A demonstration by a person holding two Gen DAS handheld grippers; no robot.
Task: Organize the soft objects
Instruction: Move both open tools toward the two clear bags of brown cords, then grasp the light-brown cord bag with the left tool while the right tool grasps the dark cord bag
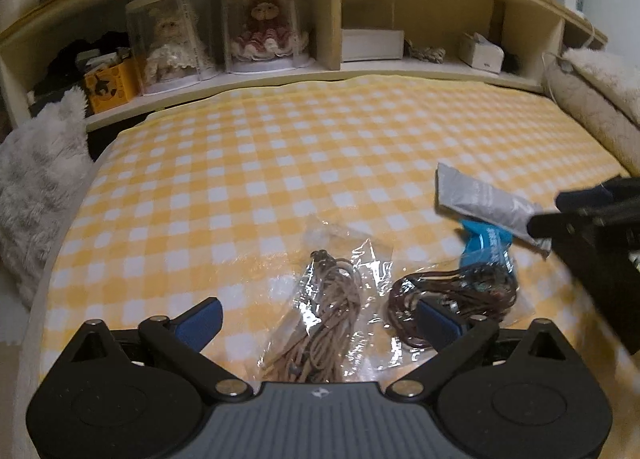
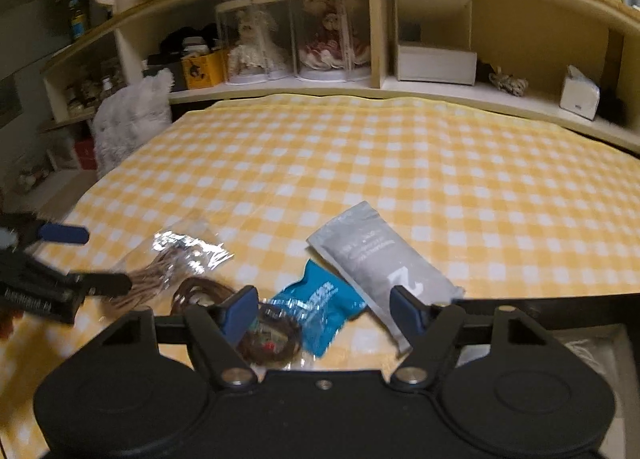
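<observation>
Reaching for packets on the bed (image 1: 320, 147).
My left gripper (image 1: 316, 319) gapes over the cords (image 1: 320, 311); my right gripper (image 2: 324, 311) straddles the blue pouch (image 2: 320, 299), seemingly unclamped — next, squeeze.

Dim, warm indoor light; fisheye bending at the edges, motion blur, glare on plastic wrapping (image 1: 360, 259).

Left gripper (image 1: 318, 321): jaws spread wide, blue pads (image 1: 200, 323) angled outward, nothing pressed between them; pointed downward and forward. From the right wrist view it enters at the left edge, jaws parted.

Right gripper (image 2: 324, 313): jaws parted but narrower than the left's, blue pads (image 2: 242, 313) facing inward, no pad seen pressing on anything; tilted downward. From the left wrist view it shows at the right edge, dark and blurred.
</observation>
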